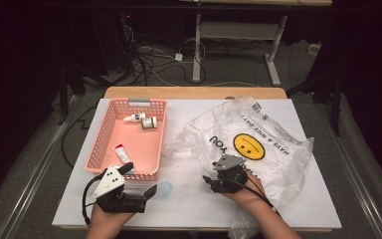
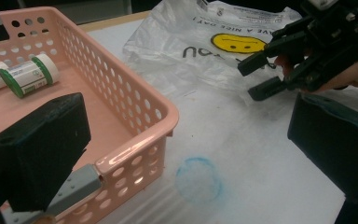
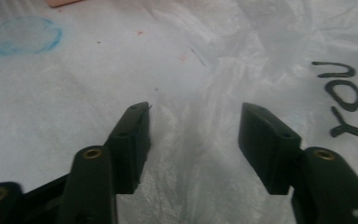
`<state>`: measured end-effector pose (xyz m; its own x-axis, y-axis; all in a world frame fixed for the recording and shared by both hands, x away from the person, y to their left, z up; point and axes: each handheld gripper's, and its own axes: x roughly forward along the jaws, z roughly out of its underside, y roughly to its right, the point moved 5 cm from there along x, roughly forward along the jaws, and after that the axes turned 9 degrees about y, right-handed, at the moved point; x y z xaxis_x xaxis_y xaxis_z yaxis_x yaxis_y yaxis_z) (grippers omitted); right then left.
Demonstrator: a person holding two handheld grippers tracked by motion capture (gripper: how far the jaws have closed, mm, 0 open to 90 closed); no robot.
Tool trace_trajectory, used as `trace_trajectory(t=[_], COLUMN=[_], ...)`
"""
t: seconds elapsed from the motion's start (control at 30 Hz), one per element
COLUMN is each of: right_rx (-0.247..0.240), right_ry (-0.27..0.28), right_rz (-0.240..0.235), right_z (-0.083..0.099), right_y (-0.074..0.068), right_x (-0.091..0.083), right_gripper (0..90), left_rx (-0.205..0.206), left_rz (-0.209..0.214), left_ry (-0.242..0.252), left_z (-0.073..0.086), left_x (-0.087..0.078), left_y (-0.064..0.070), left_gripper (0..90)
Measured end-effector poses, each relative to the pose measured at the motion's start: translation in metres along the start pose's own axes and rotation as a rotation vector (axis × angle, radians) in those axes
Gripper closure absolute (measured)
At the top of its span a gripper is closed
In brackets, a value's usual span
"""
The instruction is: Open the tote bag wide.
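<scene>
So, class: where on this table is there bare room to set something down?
Bare patches: the near strip between the left gripper and right gripper, around the blue ring, and the pink basket floor's middle. The plastic bag crowds the right half.

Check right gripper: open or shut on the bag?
Open. In its own view the right gripper has its jaws spread wide above the plastic bag, with bare film between them and nothing pinched.

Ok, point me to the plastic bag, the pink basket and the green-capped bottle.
plastic bag [image 1: 278, 127], high view, on the clear film right of the smiley.
pink basket [image 1: 124, 175], high view, near rim.
green-capped bottle [image 2: 30, 74], left gripper view, label.
</scene>
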<state>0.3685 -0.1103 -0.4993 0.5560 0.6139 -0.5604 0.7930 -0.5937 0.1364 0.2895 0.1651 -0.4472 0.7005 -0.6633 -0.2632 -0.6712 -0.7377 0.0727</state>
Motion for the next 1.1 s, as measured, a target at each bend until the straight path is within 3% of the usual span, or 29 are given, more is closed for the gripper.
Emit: trace_trajectory(t=[0.1, 0.27, 0.37, 0.43, 0.57, 0.83, 0.97, 1.1], right_rx=[0.019, -0.003, -0.038, -0.028, -0.013, 0.044, 0.050, 0.038], right_ry=[0.022, -0.015, -0.042, -0.038, -0.041, 0.012, 0.016, -0.013], right_rz=[0.007, -0.051, -0.064, -0.055, -0.047, -0.034, -0.025, -0.029], right_z=[0.000, 0.008, 0.011, 0.010, 0.009, 0.005, 0.006, 0.009], right_y=[0.006, -0.002, -0.010, -0.009, -0.007, 0.006, 0.012, 0.010], right_x=[-0.007, -0.003, 0.003, 0.005, 0.005, -0.002, -0.004, -0.002], right_gripper=[52.9, 57.6, 55.0, 54.6, 70.0, 86.2, 86.5, 73.0], left_rx=[0.002, -0.005, -0.003, -0.001, -0.003, -0.003, -0.003, -0.002], left_rz=[-0.002, -0.003, 0.000, 0.001, 0.001, -0.006, -0.007, -0.007], left_ry=[0.001, -0.001, -0.004, -0.005, -0.005, -0.002, -0.002, -0.002], left_z=[-0.001, -0.001, -0.001, -0.001, 0.000, 0.000, 0.000, 0.000], left_x=[0.000, 0.002, 0.003, 0.003, 0.003, 0.000, 0.000, 0.000], left_y=[0.000, 0.000, 0.001, 0.001, 0.001, -0.001, -0.001, -0.001], left_gripper=[0.0, 0.0, 0.0, 0.0, 0.0, 0.0, 0.0, 0.0])
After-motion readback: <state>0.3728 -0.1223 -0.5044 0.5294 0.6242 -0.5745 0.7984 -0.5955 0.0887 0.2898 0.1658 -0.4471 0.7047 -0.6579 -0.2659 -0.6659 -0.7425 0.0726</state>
